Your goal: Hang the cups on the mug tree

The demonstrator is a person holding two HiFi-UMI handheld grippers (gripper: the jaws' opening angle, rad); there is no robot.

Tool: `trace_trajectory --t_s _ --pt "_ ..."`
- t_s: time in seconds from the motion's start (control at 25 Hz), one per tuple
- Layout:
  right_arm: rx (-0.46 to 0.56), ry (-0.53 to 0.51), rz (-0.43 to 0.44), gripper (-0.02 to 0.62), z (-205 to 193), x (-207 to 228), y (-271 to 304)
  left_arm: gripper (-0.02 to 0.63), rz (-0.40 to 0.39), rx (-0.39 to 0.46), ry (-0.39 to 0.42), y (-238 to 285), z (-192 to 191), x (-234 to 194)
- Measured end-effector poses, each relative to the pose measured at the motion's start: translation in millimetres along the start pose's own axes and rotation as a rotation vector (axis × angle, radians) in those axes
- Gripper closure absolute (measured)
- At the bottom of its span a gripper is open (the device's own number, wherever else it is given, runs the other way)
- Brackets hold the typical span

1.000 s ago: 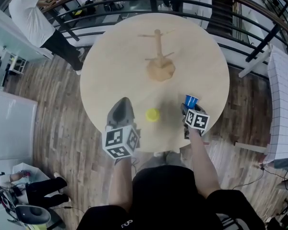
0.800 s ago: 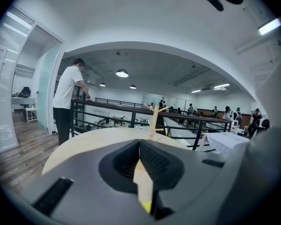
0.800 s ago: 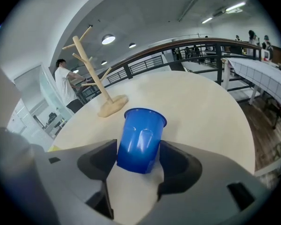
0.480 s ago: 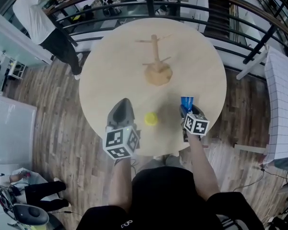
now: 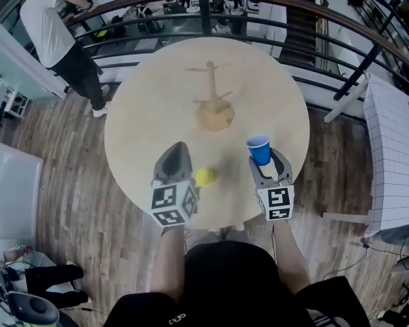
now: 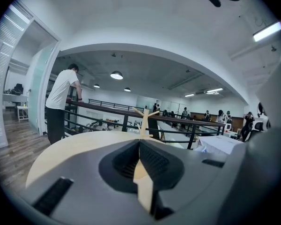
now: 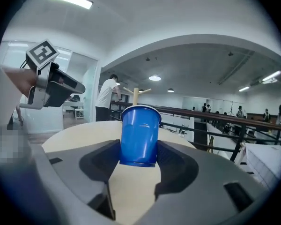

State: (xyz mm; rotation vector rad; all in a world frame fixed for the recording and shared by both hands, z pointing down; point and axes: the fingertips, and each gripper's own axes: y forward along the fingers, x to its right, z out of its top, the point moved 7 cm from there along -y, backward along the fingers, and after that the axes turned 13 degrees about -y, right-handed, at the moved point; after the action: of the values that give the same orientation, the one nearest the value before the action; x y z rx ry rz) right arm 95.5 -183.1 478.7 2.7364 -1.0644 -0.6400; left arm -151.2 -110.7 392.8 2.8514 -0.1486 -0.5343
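A wooden mug tree (image 5: 210,90) stands bare in the middle of the round table (image 5: 143,114). My right gripper (image 5: 268,161) is shut on a blue cup (image 5: 259,149) and holds it upright above the table's near right part. Its jaws have just closed onto the cup. In the right gripper view the blue cup (image 7: 139,135) sits clamped between the pads (image 7: 171,158), with the mug tree (image 7: 136,95) behind it. A yellow cup (image 5: 204,177) rests on the table just right of my left gripper (image 5: 174,148), which is shut and empty. The left gripper (image 6: 139,142) points toward the mug tree (image 6: 145,121).
A dark railing (image 5: 259,2) curves behind the table. A person in a white shirt (image 5: 51,26) leans on it at the far left. A white-covered table (image 5: 395,155) stands to the right, and wooden floor (image 5: 68,182) surrounds the round table.
The right gripper has closed on the blue cup and raised it off the table, turning it upright. The left gripper has hardly moved, and the yellow cup stays where it was.
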Motion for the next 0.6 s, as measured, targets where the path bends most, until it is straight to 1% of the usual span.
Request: trace_trajectory --t_s 0.12,0.24,0.36,0.48,0.6 --pt "-0.018 -0.083 0.012 0.344 3 10 2 0.594 -0.002 0.001 -0.006 3 -1 2" --pt "-0.043 -0.217 0.014 0.344 10 29 11 0.594 0.007 0.005 -0.014 4 0 -3" --pt "-0.075 -0.367 0.008 0.344 19 48 23 0.594 0.026 0.008 -0.003 0 1 -12" --pt "-0.098 -0.54 0.036 0.344 29 62 41 0.594 0.06 0.009 0.051 -6 0 -17" --pt "-0.131 -0.72 0.068 0.344 34 74 64 0.594 0.074 0.009 0.04 -8 -1 -20"
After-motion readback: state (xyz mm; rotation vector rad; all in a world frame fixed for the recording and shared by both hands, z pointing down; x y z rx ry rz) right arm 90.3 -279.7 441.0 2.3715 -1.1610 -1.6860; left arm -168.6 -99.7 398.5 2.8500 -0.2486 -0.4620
